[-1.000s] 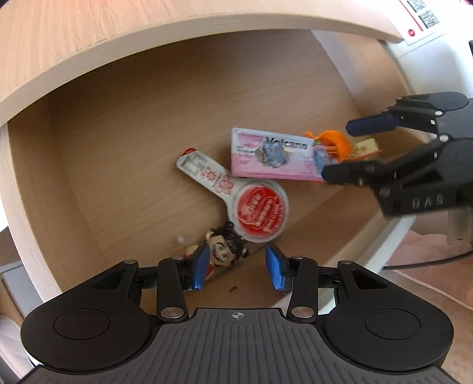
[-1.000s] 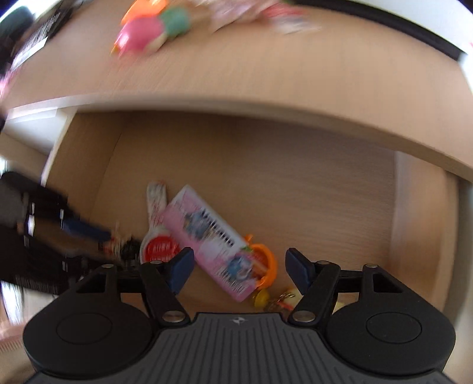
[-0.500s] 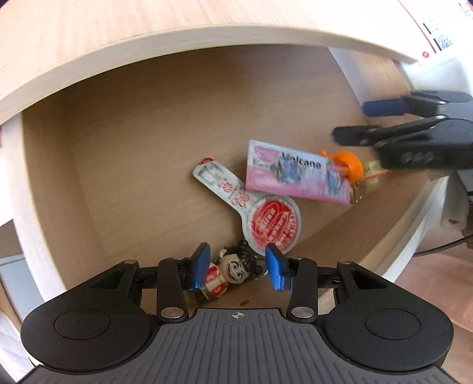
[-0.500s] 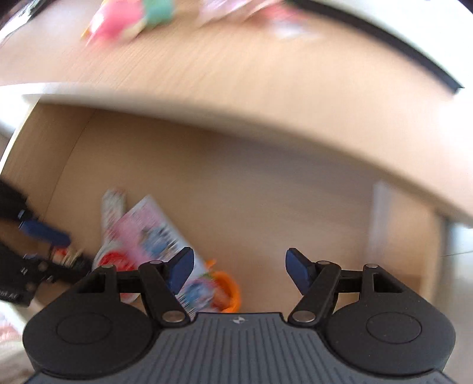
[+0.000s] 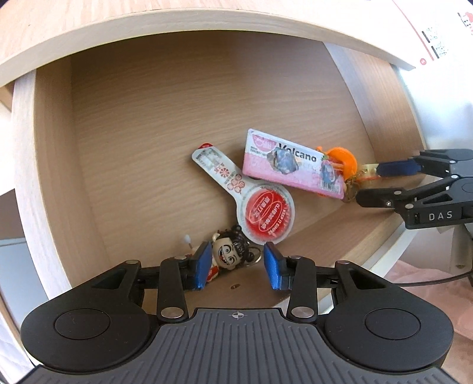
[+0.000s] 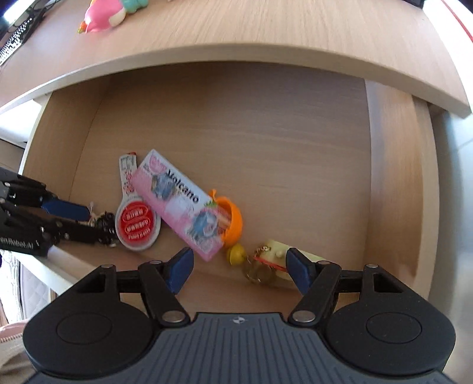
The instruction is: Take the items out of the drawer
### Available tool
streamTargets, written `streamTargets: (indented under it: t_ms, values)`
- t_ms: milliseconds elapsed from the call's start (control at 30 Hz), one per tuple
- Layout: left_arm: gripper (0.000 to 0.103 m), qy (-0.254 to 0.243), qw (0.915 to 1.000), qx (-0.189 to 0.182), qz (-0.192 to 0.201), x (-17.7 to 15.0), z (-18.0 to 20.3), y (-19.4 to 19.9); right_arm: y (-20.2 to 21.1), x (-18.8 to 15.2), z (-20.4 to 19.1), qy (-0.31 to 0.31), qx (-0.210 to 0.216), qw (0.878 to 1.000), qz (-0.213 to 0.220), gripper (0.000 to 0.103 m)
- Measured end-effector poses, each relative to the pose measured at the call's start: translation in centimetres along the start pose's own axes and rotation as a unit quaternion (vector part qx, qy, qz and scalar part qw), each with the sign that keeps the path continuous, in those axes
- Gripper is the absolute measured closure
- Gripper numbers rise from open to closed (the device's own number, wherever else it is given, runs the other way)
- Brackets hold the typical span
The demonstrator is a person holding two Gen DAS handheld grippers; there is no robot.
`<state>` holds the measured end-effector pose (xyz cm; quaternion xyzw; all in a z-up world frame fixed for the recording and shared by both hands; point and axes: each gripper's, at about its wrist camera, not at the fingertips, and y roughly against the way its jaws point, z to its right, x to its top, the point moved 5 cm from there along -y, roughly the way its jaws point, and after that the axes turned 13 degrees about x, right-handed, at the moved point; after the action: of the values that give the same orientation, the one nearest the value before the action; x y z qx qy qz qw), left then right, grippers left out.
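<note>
The open wooden drawer (image 5: 50, 183) (image 6: 393, 177) holds several small items. A cartoon-figure keychain (image 5: 229, 252) (image 6: 105, 224) lies at the front left, and my left gripper (image 5: 238, 265) (image 6: 88, 221) stands open around it, its left pad beside the figure's head. Behind it lie a white paddle-shaped packet with a red lid (image 5: 267, 214) (image 6: 136, 224), a pink "Volcano" box (image 5: 292, 168) (image 6: 180, 203) and an orange ring toy (image 5: 340, 158) (image 6: 233, 220). A yellow charm keychain (image 5: 366, 174) (image 6: 275, 254) lies at the front right, in front of my open right gripper (image 6: 239, 268) (image 5: 371, 182).
The desk top (image 6: 266, 29) overhangs the drawer's back; a pink and green plush toy (image 6: 103, 14) lies on it, a keyboard (image 6: 14, 38) at its far left. A white printed sheet (image 5: 428, 35) lies on the desk at right. A cable (image 5: 428, 280) hangs below the right gripper.
My right gripper swung away, then came back low at the drawer's front right by the yellow charm. My left gripper shifted so the figure keychain sits between its fingers.
</note>
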<state>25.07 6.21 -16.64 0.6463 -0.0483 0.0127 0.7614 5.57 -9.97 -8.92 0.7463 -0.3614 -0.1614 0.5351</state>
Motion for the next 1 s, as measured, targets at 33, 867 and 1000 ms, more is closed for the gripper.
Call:
streamTargets:
  t_ms: [33, 867, 1000]
  values:
    - [0.066, 0.004, 1.0, -0.003, -0.002, -0.1, 0.0, 0.0, 0.2, 0.2, 0.5, -0.001, -0.004, 1.0, 0.001, 0.033]
    - [0.077, 0.031, 0.9961, -0.056, -0.061, -0.2, -0.5, -1.5, -2.6, 7.6, 0.5, -0.01, 0.01, 1.0, -0.002, 0.041]
    - [0.077, 0.028, 0.9953, -0.062, -0.069, 1.2, -0.7, -1.8, -0.7, 9.8, 0.3, 0.004, 0.023, 1.0, 0.016, 0.039]
